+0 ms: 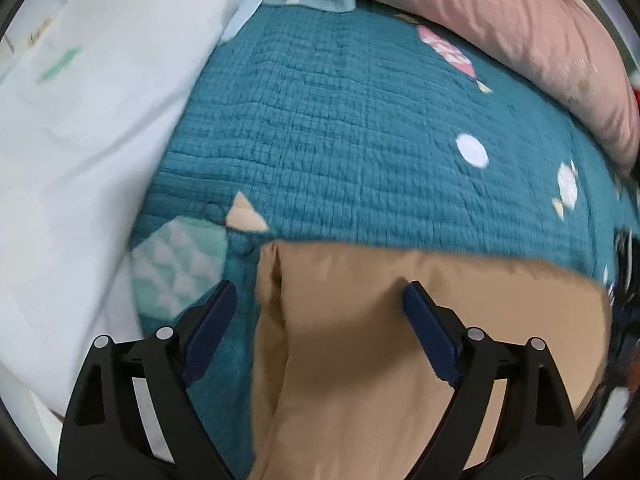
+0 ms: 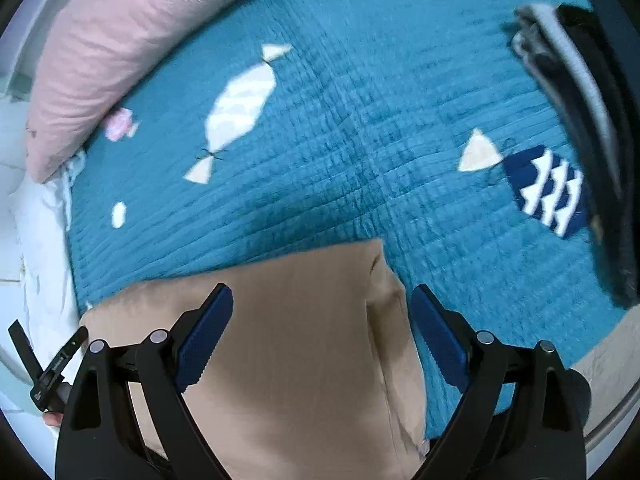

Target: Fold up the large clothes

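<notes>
A tan garment lies flat on a teal quilted bedspread. In the left wrist view my left gripper is open, its blue-padded fingers spread over the garment's left edge, holding nothing. In the right wrist view the same tan garment shows with its far right corner and a fold seam. My right gripper is open above that corner, empty.
A pink pillow lies along the far edge, also in the right wrist view. White bedding lies at the left. Dark folded clothes lie at the right. The quilt has white fish patches.
</notes>
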### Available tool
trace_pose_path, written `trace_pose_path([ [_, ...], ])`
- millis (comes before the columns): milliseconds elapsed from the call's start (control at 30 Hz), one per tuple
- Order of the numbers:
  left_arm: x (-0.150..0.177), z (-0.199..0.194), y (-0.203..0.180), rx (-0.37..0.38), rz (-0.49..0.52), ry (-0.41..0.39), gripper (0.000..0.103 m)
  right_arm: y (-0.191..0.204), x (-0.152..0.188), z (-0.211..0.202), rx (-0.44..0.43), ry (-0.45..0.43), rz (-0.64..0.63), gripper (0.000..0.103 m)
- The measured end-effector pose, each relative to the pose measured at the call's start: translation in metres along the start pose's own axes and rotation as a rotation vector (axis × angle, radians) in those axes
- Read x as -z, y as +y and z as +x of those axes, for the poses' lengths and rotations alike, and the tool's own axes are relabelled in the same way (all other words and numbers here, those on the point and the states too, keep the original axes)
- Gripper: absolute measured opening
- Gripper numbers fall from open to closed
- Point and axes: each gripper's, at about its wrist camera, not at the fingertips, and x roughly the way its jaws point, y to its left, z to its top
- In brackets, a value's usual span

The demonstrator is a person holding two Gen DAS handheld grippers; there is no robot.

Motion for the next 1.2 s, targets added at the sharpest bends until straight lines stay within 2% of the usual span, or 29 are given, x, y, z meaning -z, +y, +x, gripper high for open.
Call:
trace_pose_path([
  [33, -0.004, 0.006, 0.004, 0.028, -0.046, 0.007, 0.082, -0.002, -0.003, 0.009, 0.002, 0.023, 0.013, 0.085],
  [67, -0.004, 0.010, 0.005, 0.062, -0.074, 0.010, 0.059, -0.003, -0.004, 0.016, -0.010, 0.035, 0.025, 0.079],
  [100, -0.006, 0.017, 0.006, 0.104, -0.095, 0.036, 0.052, -0.004, -0.004, 0.021, -0.032, 0.042, 0.037, 0.065],
  [133, -0.005, 0.019, 0.005, 0.100, -0.105, 0.044, 0.047, -0.006, -0.004, 0.025, -0.043, 0.044, 0.054, 0.053],
  [167, -0.005, 0.019, 0.003, 0.101, -0.107, 0.043, 0.039, -0.006, -0.003, 0.026, -0.058, 0.031, 0.071, 0.048],
  [233, -0.003, 0.014, -0.004, 0.093, -0.083, 0.028, 0.033, 0.000, 0.001, 0.020, -0.050, -0.006, 0.056, 0.034],
  [333, -0.001, 0.001, -0.011, 0.075, -0.060, -0.006, 0.026, 0.013, 0.004, 0.008, -0.018, -0.079, 0.000, 0.023],
  [367, -0.002, -0.005, -0.014, 0.072, -0.055, -0.020, 0.020, 0.016, 0.003, 0.002, -0.023, -0.105, -0.001, 0.022],
  [400, -0.003, -0.012, -0.017, 0.070, -0.050, -0.037, 0.018, 0.016, 0.002, -0.003, -0.032, -0.123, 0.003, 0.020],
  [533, -0.011, -0.039, -0.029, 0.085, -0.031, -0.107, 0.014, 0.023, -0.004, -0.029, -0.055, -0.208, -0.001, 0.016],
  [700, -0.036, -0.066, -0.050, 0.116, -0.011, -0.173, 0.013, 0.031, -0.027, -0.065, -0.071, -0.276, -0.017, 0.015],
  [833, -0.063, -0.065, -0.067, 0.124, 0.014, -0.192, 0.015, 0.035, -0.059, -0.072, -0.051, -0.297, -0.029, 0.016],
  [867, -0.068, -0.060, -0.070, 0.107, 0.019, -0.185, 0.016, 0.036, -0.069, -0.067, -0.030, -0.269, -0.036, 0.018],
  [900, -0.073, -0.053, -0.072, 0.080, 0.012, -0.181, 0.016, 0.035, -0.078, -0.060, -0.020, -0.243, -0.009, 0.027],
  [967, -0.080, -0.031, -0.078, -0.013, 0.037, -0.123, 0.020, 0.031, -0.087, -0.053, 0.034, -0.194, 0.042, 0.035],
  [1000, -0.079, -0.028, -0.078, -0.046, 0.048, -0.115, 0.021, 0.030, -0.087, -0.056, 0.030, -0.191, 0.045, 0.043],
  [1033, -0.076, -0.029, -0.080, -0.058, 0.061, -0.119, 0.029, 0.030, -0.085, -0.064, 0.002, -0.210, 0.040, 0.053],
  [1067, -0.072, -0.034, -0.079, -0.043, 0.062, -0.133, 0.055, 0.031, -0.081, -0.073, -0.009, -0.242, 0.029, 0.057],
  [1100, -0.068, -0.039, -0.078, -0.044, 0.054, -0.158, 0.066, 0.033, -0.078, -0.082, 0.002, -0.263, 0.014, 0.063],
  [1133, -0.065, -0.044, -0.076, -0.053, 0.046, -0.182, 0.070, 0.035, -0.075, -0.089, 0.015, -0.279, -0.003, 0.064],
  [1200, -0.057, -0.055, -0.075, -0.052, 0.050, -0.196, 0.070, 0.037, -0.064, -0.101, 0.020, -0.296, -0.035, 0.064],
])
